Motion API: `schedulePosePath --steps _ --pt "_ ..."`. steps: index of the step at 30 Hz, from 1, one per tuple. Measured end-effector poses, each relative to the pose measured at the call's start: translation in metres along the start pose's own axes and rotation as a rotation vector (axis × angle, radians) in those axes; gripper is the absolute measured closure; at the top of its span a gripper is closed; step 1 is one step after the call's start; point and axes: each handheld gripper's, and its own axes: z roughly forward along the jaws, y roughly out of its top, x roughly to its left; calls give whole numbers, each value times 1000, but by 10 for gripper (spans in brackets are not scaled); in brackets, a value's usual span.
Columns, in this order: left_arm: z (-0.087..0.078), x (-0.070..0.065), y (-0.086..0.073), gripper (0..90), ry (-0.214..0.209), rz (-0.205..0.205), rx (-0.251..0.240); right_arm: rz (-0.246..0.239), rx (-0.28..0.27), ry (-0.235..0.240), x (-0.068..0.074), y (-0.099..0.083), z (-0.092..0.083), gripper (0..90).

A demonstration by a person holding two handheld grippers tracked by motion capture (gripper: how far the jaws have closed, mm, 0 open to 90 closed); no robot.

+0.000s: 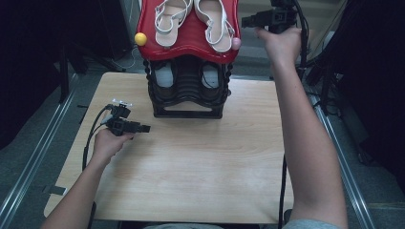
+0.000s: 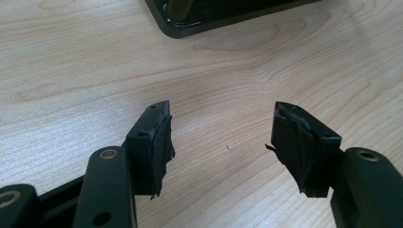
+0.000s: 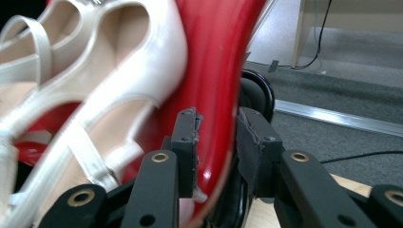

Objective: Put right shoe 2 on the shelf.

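Observation:
A two-tier shoe rack stands at the back of the wooden table (image 1: pixel 191 162). Its red top shelf (image 1: pixel 191 45) carries a pair of white strappy sandals (image 1: pixel 169 21). My right gripper (image 1: pixel 246 21) is up at the shelf's right edge and points left. In the right gripper view its jaws (image 3: pixel 216 118) stand open astride the red shelf's rim (image 3: pixel 216 57), with one white sandal (image 3: pixel 95 95) just to their left. My left gripper (image 1: pixel 147 128) rests low over the table at the left, open with nothing between its fingers (image 2: pixel 222 108).
The rack's black lower tier (image 1: pixel 187 98) holds another pair of shoes (image 1: pixel 165 76); its base (image 2: pixel 214 14) lies just ahead of the left gripper. A yellow knob (image 1: pixel 140 39) and a pink knob (image 1: pixel 236 44) cap the red shelf's corners. Metal rails (image 1: pixel 33 157) flank the table.

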Motion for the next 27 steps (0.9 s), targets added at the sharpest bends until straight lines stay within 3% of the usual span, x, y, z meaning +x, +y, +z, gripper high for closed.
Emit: schedulePosePath --steps 7,12,27 --pt "0 -1 0 393 -2 2 -1 48 -14 27 -20 -27 2 704" --pt "-1 0 0 391 -5 -12 -11 39 -12 37 -22 -47 7 704" --pt "-2 1 1 381 -7 -21 -21 90 -8 54 -47 -100 23 705"
